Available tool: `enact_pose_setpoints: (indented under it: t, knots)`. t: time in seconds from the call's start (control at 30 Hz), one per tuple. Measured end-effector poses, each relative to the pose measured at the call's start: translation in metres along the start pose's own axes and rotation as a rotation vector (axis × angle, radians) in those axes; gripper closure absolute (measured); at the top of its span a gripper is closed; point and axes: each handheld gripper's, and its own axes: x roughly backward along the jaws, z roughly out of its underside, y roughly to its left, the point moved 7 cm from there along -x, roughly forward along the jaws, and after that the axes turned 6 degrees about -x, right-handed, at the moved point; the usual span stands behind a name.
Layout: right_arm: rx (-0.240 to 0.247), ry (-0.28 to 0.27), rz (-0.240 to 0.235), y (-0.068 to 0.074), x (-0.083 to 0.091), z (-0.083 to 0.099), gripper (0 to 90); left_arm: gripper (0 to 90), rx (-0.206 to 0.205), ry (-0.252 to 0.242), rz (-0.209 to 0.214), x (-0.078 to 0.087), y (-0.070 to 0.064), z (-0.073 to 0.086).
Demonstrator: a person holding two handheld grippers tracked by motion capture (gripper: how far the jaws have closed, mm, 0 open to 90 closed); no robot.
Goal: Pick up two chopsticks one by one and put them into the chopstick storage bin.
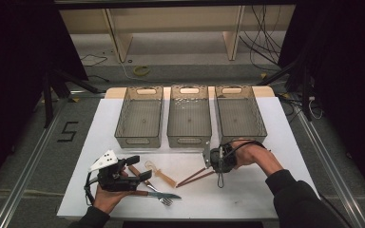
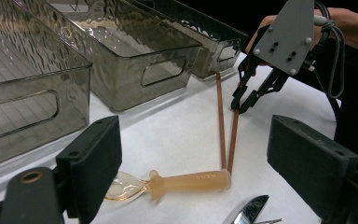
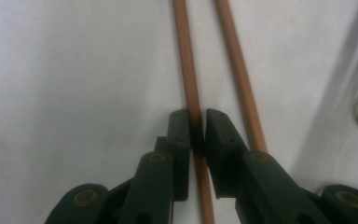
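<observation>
We close the right gripper (image 3: pixel 197 133) on one of two brown chopsticks (image 3: pixel 187 70) lying side by side on the white table (image 1: pixel 266 190), toward its near edge, in front of the middle and right bins. Its jaws are pinched around that single stick; the second chopstick (image 3: pixel 240 74) lies just beside them, untouched. Our left gripper (image 2: pixel 196 154) hangs with its jaws apart and empty near the table's near left corner, above the remaining cutlery.

We judge the chopstick light, stiff and smooth: a thin round rod that could roll or pivot in the pads, so a hold nearer its middle should keep it level.

Counted on the table: three clear grey bins (image 1: pixel 189 116) in a row along the far edge, all empty; two chopsticks; one amber spoon (image 2: pixel 186 182) with a thick handle; one fork (image 1: pixel 164 199); one knife (image 1: pixel 159 194); and one brown-handled utensil (image 1: pixel 138 172), partly hidden.
</observation>
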Motion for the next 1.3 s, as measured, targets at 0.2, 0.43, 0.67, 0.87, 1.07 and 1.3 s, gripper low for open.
enact_pose_setpoints:
  t: [0.2,0.43,0.67,0.87,1.07,1.3]
  knots:
    - [0.034,-0.002,-0.008,0.002,0.0,0.001,82.7,17.4,0.001,-0.001,-0.001,0.0,0.0,0.0]
    - [0.064,-0.001,-0.019,0.004,0.001,0.002,84.3,17.4,0.0,-0.001,-0.002,0.0,0.0,0.0]
    - [0.078,-0.001,-0.029,0.005,0.005,0.005,84.6,17.4,0.001,-0.001,-0.001,0.0,0.0,0.0]
    - [0.051,-0.035,-0.01,0.004,0.016,0.008,84.7,17.4,0.002,-0.001,-0.002,0.0,0.0,0.0]
    - [0.021,-0.081,0.051,-0.001,0.031,0.006,84.7,17.4,-0.001,0.01,0.002,-0.001,0.0,0.0]
    - [0.011,-0.1,0.086,0.002,0.04,-0.004,84.6,17.5,-0.024,0.049,0.011,-0.005,-0.003,-0.003]
